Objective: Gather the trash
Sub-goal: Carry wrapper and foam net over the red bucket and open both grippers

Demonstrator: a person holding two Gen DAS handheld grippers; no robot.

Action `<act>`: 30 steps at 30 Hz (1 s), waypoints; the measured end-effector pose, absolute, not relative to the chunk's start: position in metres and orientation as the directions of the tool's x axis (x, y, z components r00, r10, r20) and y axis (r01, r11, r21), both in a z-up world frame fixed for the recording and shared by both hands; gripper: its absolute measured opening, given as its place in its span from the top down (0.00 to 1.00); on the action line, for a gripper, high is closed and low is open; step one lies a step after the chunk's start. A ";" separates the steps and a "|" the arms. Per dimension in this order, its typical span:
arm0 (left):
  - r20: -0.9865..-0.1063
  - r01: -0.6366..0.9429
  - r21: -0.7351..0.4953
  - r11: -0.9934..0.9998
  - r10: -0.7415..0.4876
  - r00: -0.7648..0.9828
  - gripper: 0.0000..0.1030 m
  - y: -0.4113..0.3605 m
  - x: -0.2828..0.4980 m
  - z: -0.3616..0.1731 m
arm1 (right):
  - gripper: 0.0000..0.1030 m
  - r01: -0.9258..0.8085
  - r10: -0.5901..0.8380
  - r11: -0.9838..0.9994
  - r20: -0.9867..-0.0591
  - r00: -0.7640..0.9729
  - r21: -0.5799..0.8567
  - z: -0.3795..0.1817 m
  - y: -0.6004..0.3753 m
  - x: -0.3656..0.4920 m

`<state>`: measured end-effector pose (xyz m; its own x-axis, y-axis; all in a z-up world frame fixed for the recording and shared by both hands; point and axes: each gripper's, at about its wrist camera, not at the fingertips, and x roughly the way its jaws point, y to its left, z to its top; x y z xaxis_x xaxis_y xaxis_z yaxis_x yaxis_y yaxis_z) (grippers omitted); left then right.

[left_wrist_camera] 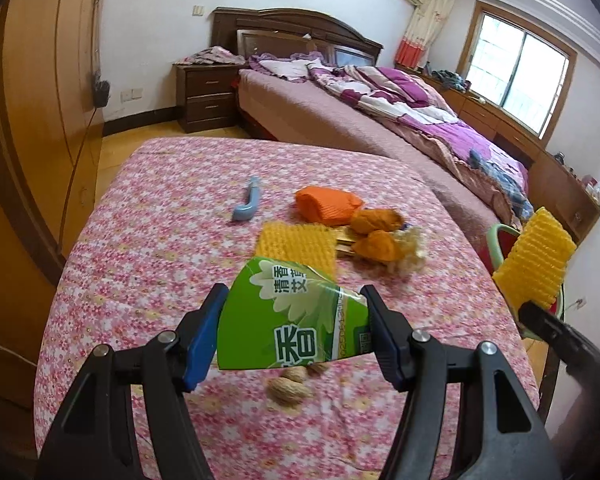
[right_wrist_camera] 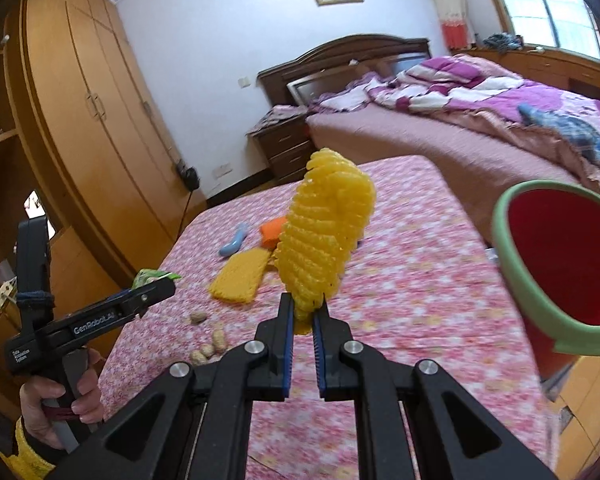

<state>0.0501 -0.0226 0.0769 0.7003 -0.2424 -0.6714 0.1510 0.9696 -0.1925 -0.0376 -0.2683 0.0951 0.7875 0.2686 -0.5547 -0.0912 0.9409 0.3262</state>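
My left gripper [left_wrist_camera: 294, 300] is shut on a green snack wrapper [left_wrist_camera: 288, 320] and holds it above the pink floral table [left_wrist_camera: 140, 240]. It also shows in the right wrist view [right_wrist_camera: 168, 282]. My right gripper [right_wrist_camera: 304, 304] is shut on a yellow foam net [right_wrist_camera: 326, 232], held up left of the red bin with a green rim [right_wrist_camera: 560, 256]. The same net shows at the right of the left wrist view [left_wrist_camera: 534, 266]. On the table lie another yellow foam net [left_wrist_camera: 298, 246], an orange wrapper [left_wrist_camera: 326, 204], orange peels [left_wrist_camera: 374, 232] and several peanuts [left_wrist_camera: 292, 384].
A blue handled tool [left_wrist_camera: 248, 206] lies on the table's far left. A bed with purple bedding [left_wrist_camera: 380, 96] stands behind the table, with a nightstand [left_wrist_camera: 206, 96]. A wooden wardrobe [right_wrist_camera: 100, 120] runs along the left wall.
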 end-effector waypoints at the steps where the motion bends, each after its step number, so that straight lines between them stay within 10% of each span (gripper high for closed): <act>1: -0.669 0.161 -0.188 0.969 -0.246 0.701 0.35 -0.027 0.049 0.079 | 0.90 -0.082 0.259 0.943 -0.553 0.792 0.324 0.096 -0.273 -0.040; 30: -0.707 0.508 -0.119 0.853 -0.432 0.560 0.35 -0.234 0.083 0.080 | 0.90 0.295 -0.043 0.900 -0.607 0.793 0.321 0.070 -0.450 -0.050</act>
